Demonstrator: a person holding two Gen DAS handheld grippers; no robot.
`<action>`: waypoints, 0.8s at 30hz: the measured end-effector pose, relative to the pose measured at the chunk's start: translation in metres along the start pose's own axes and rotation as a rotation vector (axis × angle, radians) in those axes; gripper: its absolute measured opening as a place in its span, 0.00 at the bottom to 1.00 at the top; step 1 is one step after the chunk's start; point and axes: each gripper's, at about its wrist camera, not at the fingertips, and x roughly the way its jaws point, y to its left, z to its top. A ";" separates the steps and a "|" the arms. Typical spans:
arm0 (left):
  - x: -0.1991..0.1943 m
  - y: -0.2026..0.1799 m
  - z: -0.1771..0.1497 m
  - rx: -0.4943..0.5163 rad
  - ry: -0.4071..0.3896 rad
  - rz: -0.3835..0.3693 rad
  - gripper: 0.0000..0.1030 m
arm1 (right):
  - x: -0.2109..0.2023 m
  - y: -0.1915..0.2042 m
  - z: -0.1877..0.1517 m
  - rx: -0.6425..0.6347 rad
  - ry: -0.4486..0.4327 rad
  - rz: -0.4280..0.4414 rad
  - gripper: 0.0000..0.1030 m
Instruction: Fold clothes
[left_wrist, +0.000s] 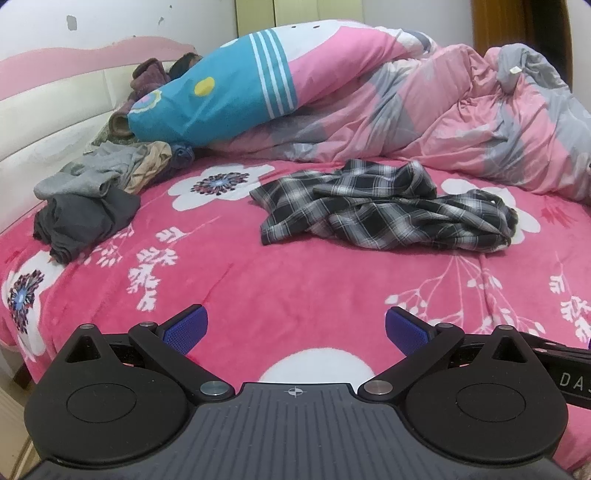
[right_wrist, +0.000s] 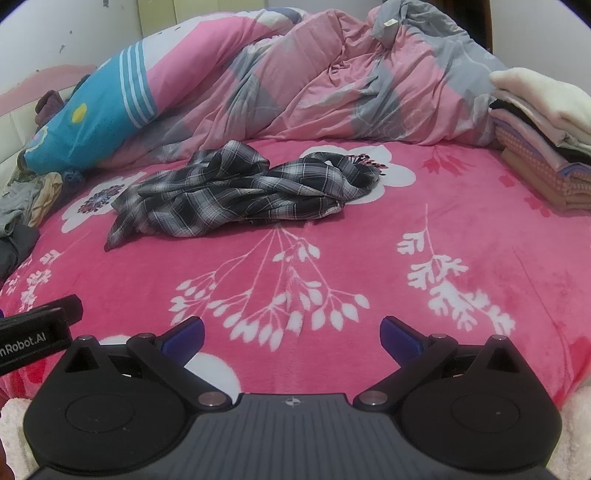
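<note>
Partly done, by the look of it: plaid shirt (left_wrist: 384, 206) crumpled mid-bed
Folded stack (right_wrist: 543, 147) sits far right, loose clothes pile (left_wrist: 88, 195) far left; left gripper (left_wrist: 295, 326) and right gripper (right_wrist: 291, 334) both spread wide, holding nothing

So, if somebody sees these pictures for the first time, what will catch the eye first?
Probably the crumpled plaid shirt, lying unfolded in the middle of the bright pink floral blanket. Behind it a pink and grey duvet is heaped along the far side. Both grippers, left and right, are open and empty above the near edge of the bed.
</note>
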 end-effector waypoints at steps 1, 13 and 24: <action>0.000 0.001 0.000 -0.004 -0.004 -0.002 1.00 | 0.000 0.000 0.000 -0.002 0.000 -0.002 1.00; 0.011 -0.006 0.008 -0.005 0.009 -0.020 1.00 | 0.012 -0.007 0.008 0.006 0.007 -0.010 1.00; 0.025 -0.008 0.025 -0.003 0.017 -0.016 1.00 | 0.033 -0.004 0.033 0.019 0.015 0.000 1.00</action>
